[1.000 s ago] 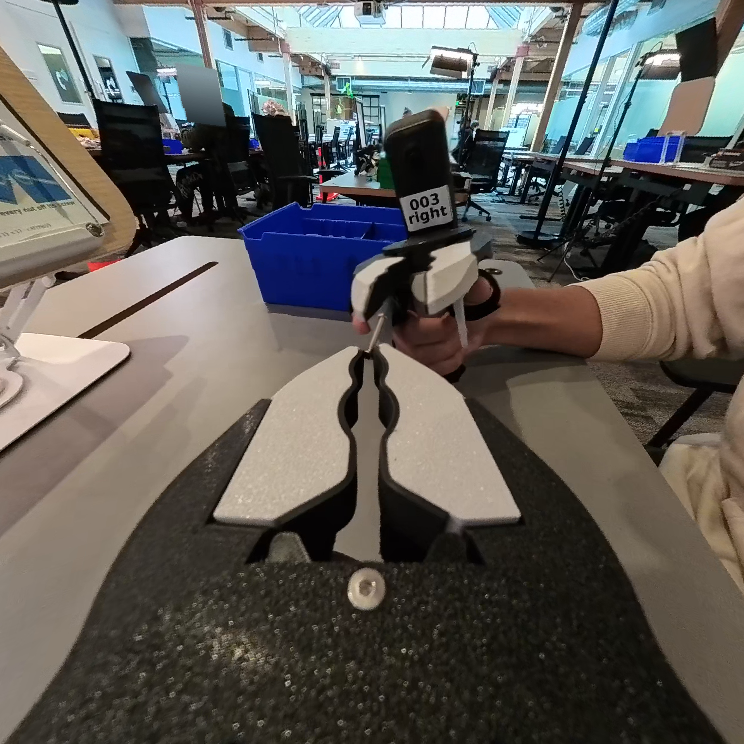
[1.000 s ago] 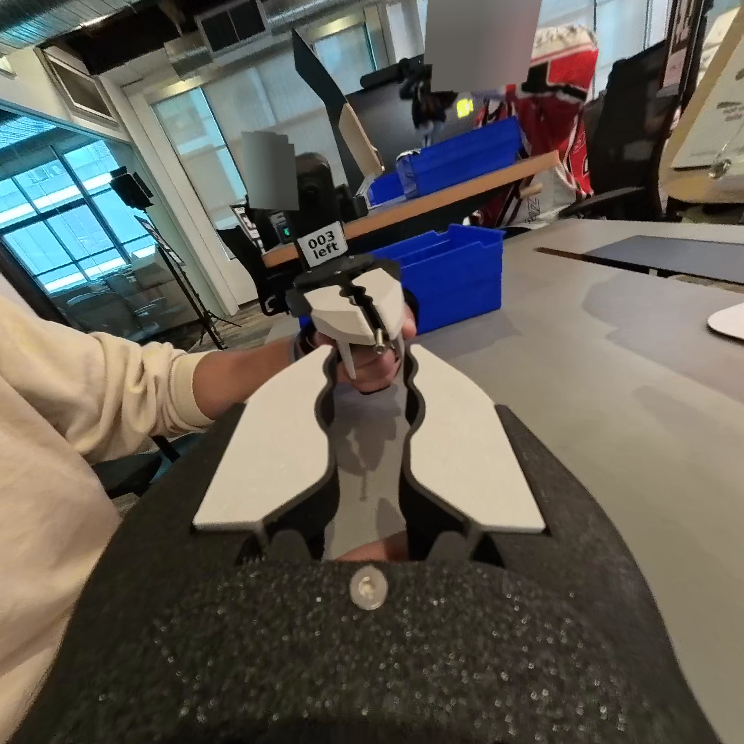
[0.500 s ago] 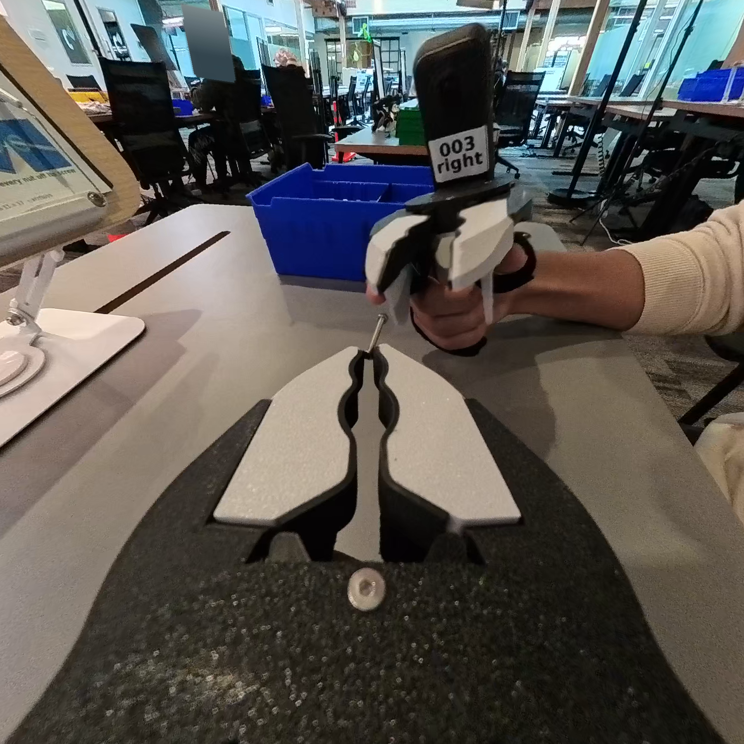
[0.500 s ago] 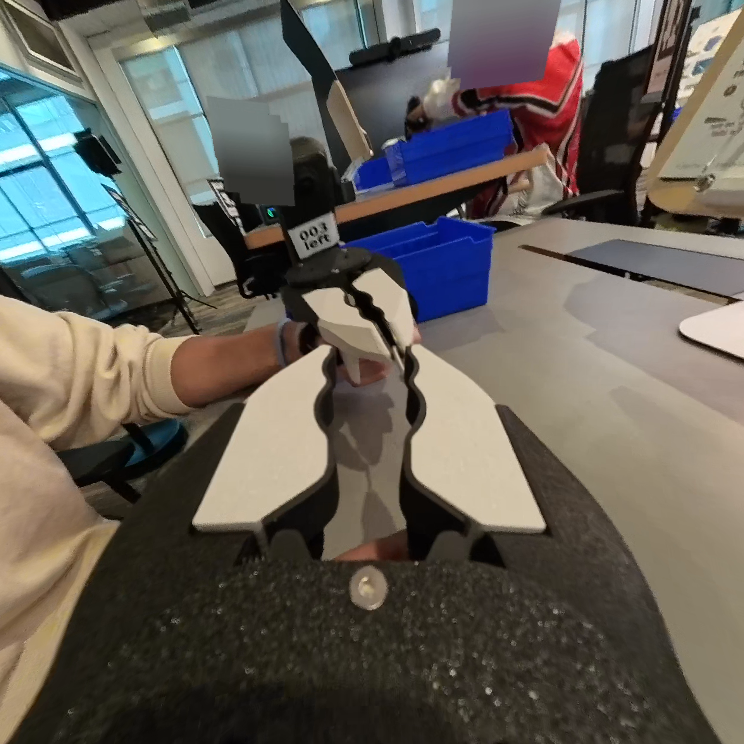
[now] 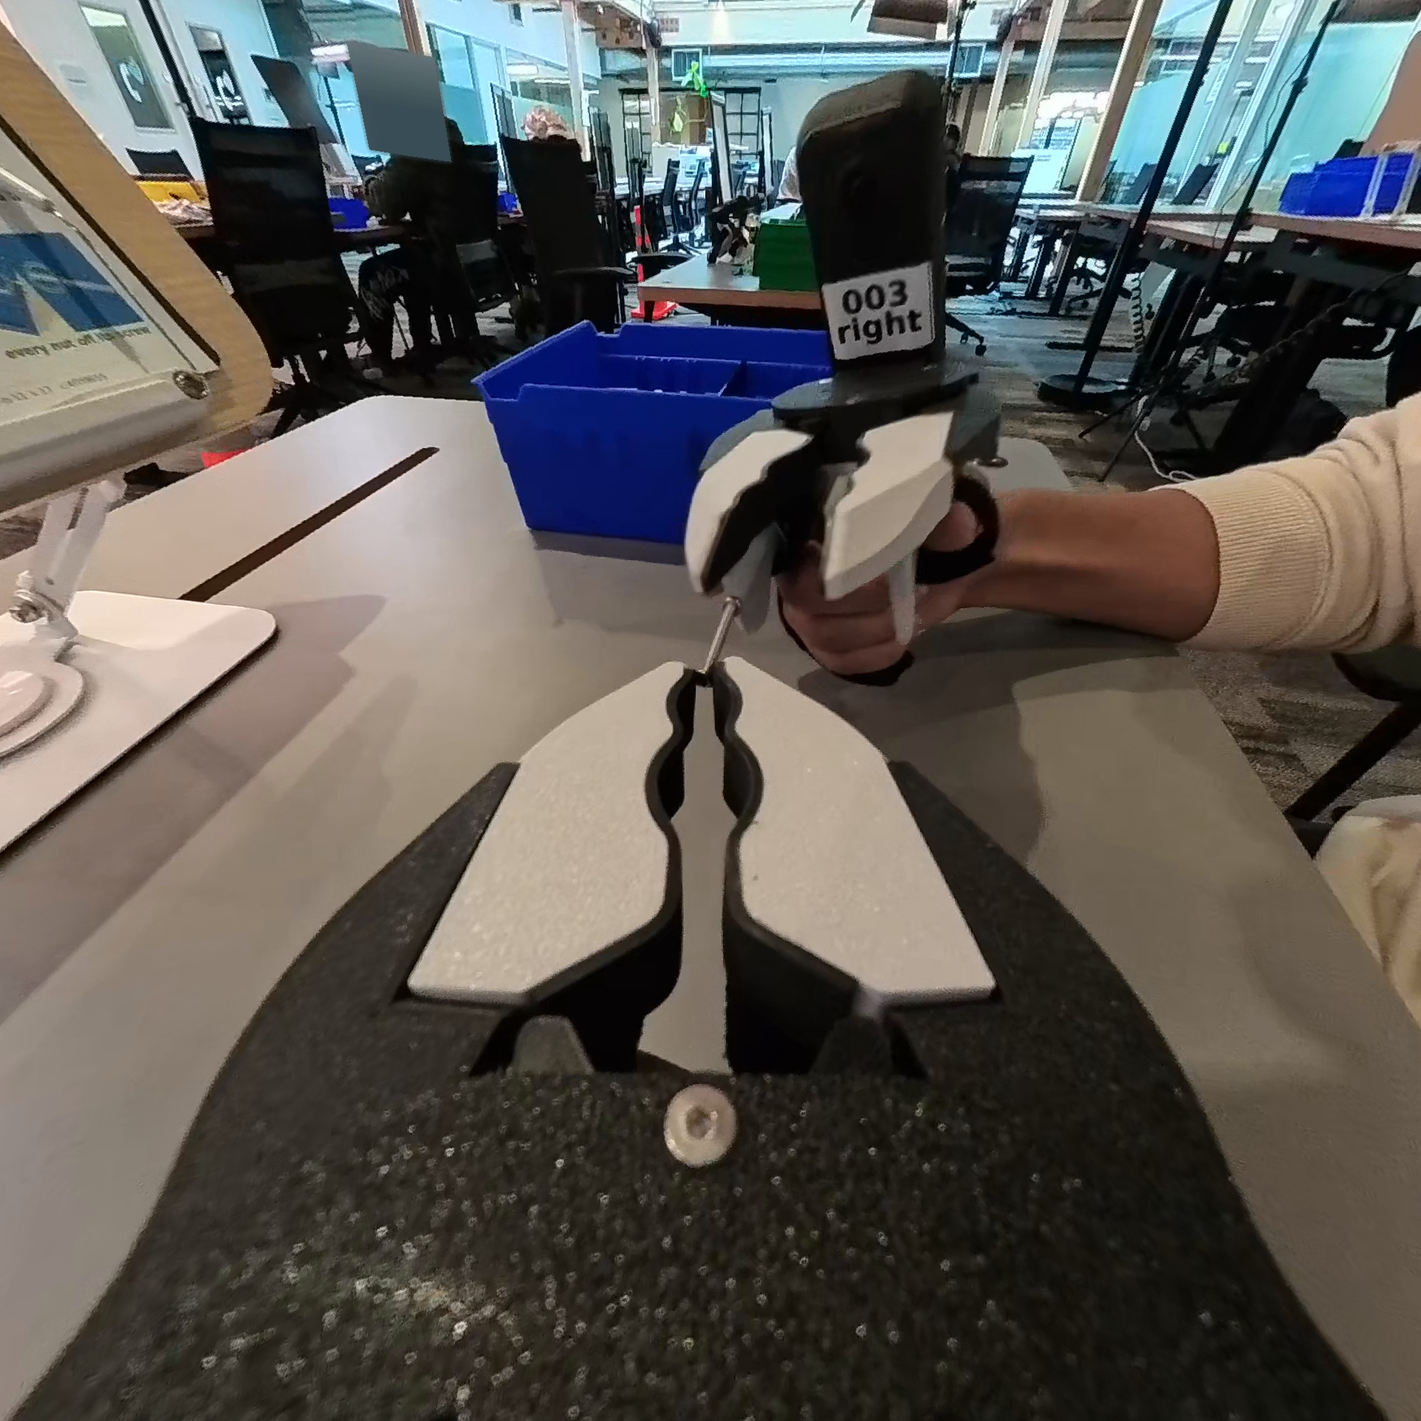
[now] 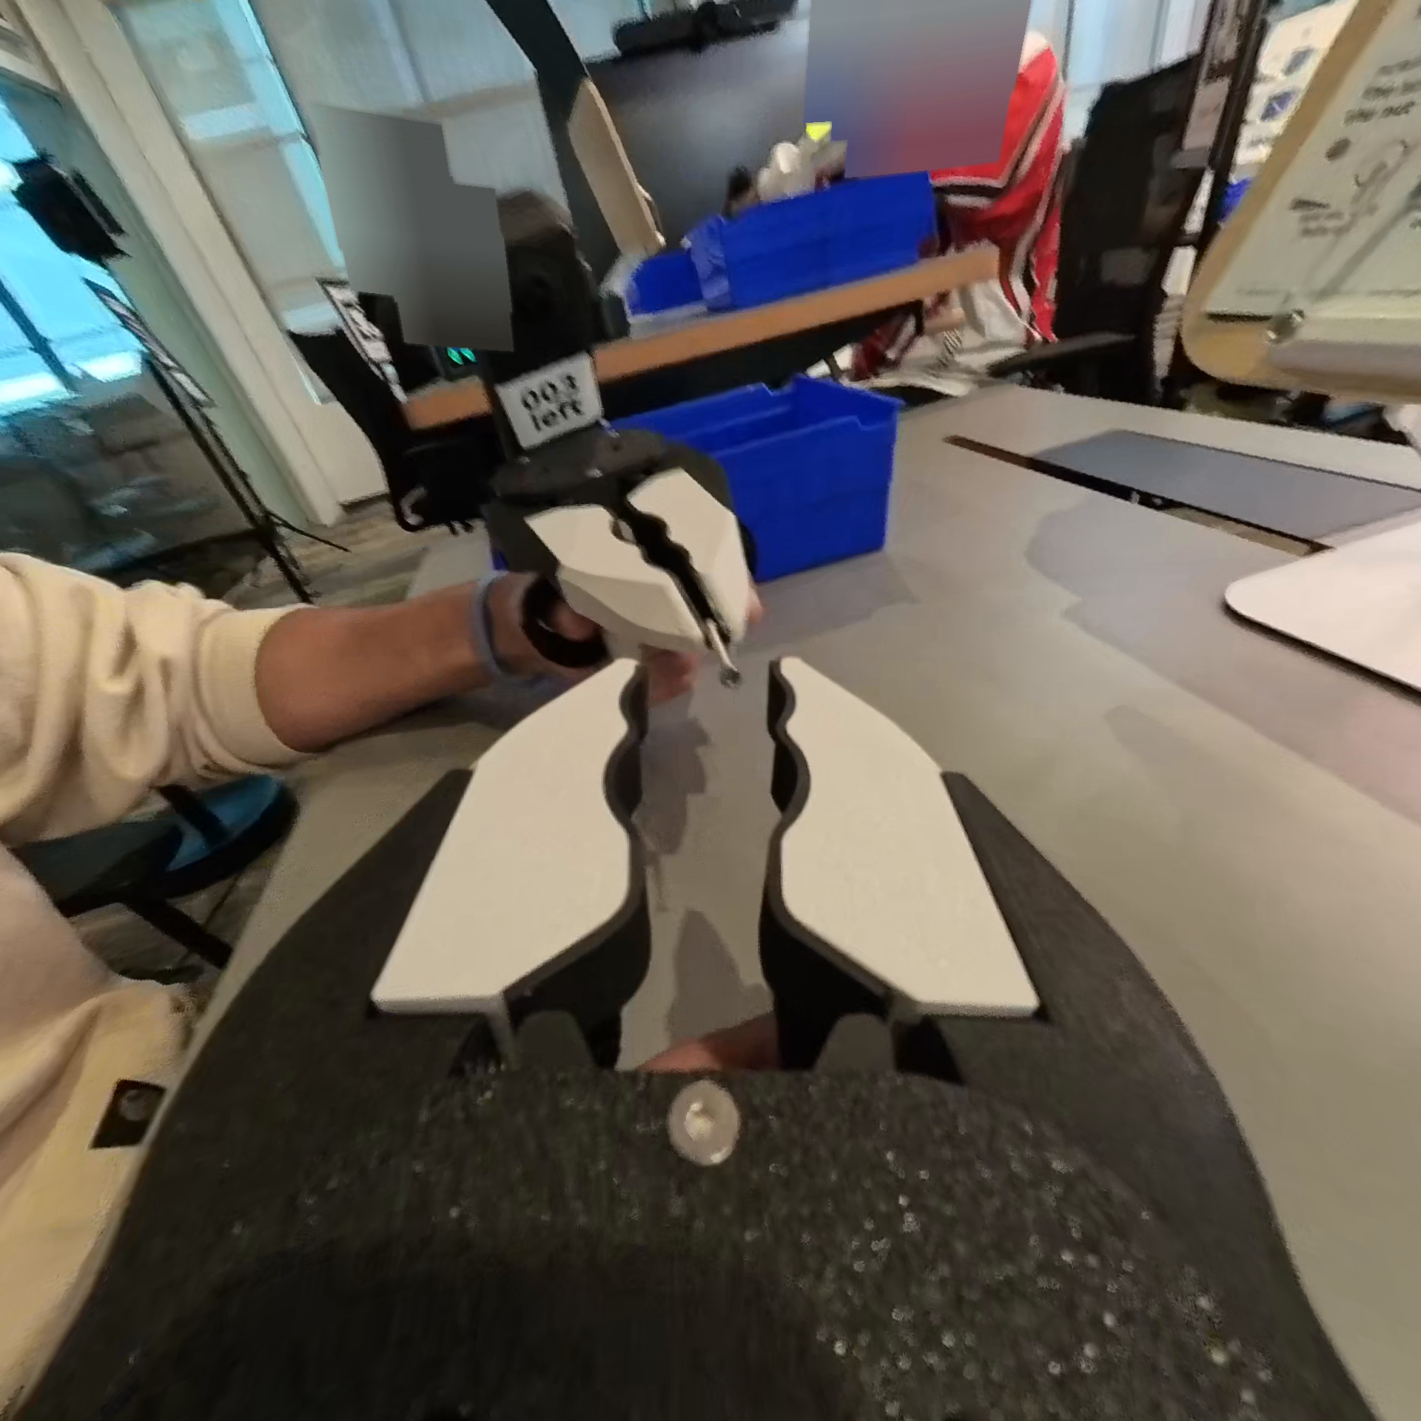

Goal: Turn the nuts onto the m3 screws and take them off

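Left tongs [image 5: 703, 675]: closed on the base of the m3 screw [image 5: 719, 637], above the grey surface [image 5: 384, 692]. Screw's long axis runs up, away and slightly right, free end pointing at the right tongs [image 6: 703, 677]. Right tongs: open, empty, straddling the screw's nut-bearing tip without contact; judged nearer to the nut [image 6: 729, 675]. Blue bin [image 5: 615, 454] beyond.

The screw [image 5: 720, 637] is bright, shiny metal. The tabletop [image 5: 400, 615] looks smooth, matt grey. The bin [image 5: 615, 454] is glossy blue plastic.
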{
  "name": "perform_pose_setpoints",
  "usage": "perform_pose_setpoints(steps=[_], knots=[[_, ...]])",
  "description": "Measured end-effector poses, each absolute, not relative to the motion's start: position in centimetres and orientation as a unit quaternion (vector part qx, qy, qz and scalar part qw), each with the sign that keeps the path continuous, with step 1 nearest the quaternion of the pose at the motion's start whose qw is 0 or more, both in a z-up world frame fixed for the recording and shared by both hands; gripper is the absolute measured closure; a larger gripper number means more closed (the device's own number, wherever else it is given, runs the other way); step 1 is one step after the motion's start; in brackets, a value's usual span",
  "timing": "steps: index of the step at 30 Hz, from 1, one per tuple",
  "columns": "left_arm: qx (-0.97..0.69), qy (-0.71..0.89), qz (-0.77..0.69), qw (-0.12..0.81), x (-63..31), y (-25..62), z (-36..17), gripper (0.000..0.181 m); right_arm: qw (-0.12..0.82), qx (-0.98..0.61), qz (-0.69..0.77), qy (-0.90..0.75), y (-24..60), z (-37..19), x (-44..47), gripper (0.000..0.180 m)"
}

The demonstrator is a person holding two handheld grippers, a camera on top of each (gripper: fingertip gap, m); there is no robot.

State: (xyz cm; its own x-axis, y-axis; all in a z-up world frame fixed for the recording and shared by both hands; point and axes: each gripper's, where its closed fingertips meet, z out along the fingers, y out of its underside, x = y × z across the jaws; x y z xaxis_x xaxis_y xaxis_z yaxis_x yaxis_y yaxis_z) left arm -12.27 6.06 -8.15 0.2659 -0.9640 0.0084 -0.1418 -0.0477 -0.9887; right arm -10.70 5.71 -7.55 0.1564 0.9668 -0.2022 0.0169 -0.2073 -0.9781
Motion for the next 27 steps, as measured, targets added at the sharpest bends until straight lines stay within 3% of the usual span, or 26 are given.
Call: perform_pose_setpoints(steps=[8, 10, 21, 27], knots=[[-0.599, 0.462, -0.405, 0.514, -12.0, 5.6, -8.0, 0.177, 0.467, -0.602, 0.504, -0.406, 6.0, -7.9, -10.8, 0.162], [-0.599, 0.462, -0.405, 0.514, -12.0, 5.6, -8.1, 0.177, 0.47, -0.595, 0.505, -0.411, 5.7, -7.7, -10.7, 0.174], [-0.6, 0.464, -0.437, 0.483, -12.3, 5.1, -8.2, 0.177, 0.526, -0.559, 0.423, -0.481, 5.0, -7.5, -10.3, 0.174], [-0.655, 0.364, -0.327, 0.576, -15.8, 10.2, -7.0, 0.177, 0.629, -0.626, 0.272, -0.372, 10.6, -6.6, -6.8, 0.175]])
